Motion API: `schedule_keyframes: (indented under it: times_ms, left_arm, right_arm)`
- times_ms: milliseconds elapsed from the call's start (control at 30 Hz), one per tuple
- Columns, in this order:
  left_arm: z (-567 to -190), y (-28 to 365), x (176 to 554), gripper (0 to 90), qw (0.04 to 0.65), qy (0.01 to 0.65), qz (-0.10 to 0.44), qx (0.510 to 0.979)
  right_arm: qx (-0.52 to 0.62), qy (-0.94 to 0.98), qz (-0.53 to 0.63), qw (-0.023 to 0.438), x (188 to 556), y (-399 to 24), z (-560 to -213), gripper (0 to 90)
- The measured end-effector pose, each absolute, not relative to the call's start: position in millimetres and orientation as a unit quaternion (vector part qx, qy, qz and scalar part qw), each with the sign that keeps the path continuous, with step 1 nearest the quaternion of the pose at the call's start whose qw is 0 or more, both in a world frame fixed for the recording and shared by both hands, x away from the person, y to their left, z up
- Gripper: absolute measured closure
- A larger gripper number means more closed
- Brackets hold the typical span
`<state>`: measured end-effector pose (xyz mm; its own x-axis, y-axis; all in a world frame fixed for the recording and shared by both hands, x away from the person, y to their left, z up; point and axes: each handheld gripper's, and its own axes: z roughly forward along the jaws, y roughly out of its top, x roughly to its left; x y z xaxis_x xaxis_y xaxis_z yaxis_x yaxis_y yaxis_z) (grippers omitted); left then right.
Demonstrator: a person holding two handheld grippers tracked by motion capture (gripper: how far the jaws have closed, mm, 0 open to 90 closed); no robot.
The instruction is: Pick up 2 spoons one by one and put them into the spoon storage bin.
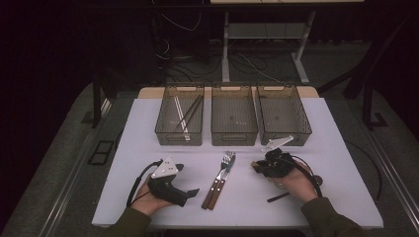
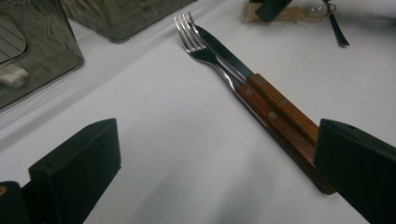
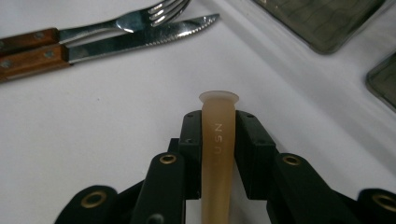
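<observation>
Right gripper (image 3: 218, 140) pinches a tan handle (image 3: 217, 135) near its tip, so it could swivel or slip; left gripper (image 2: 210, 172), fingers spread, sits lower centre beside the fork (image 2: 205, 51), risking a nudge

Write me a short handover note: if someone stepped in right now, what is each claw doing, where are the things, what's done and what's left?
Right claw: shut on a tan plastic handle, low over the table.
Left claw: open, holding nothing, resting near the fork and knife.
Things: fork and knife lie side by side on the table before three bins; chopsticks lie in the left bin.
Done: chopsticks binned, it seems.
Left: probably bin the tan piece, fork and knife.
</observation>
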<state>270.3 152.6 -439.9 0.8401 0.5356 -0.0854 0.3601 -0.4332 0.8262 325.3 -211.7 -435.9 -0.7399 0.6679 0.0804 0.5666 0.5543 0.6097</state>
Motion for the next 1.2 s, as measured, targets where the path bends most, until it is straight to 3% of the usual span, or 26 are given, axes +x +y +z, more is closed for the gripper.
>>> schedule_keyframes:
  times_ms: [1200]
  left_arm:
    - [-440.8,151.0,270.3,0.1,0.463,0.263,0.091,0.842]
  right_arm:
    - [0.366,0.820,0.431,0.084,332.9,-235.0,-391.5,73.8]
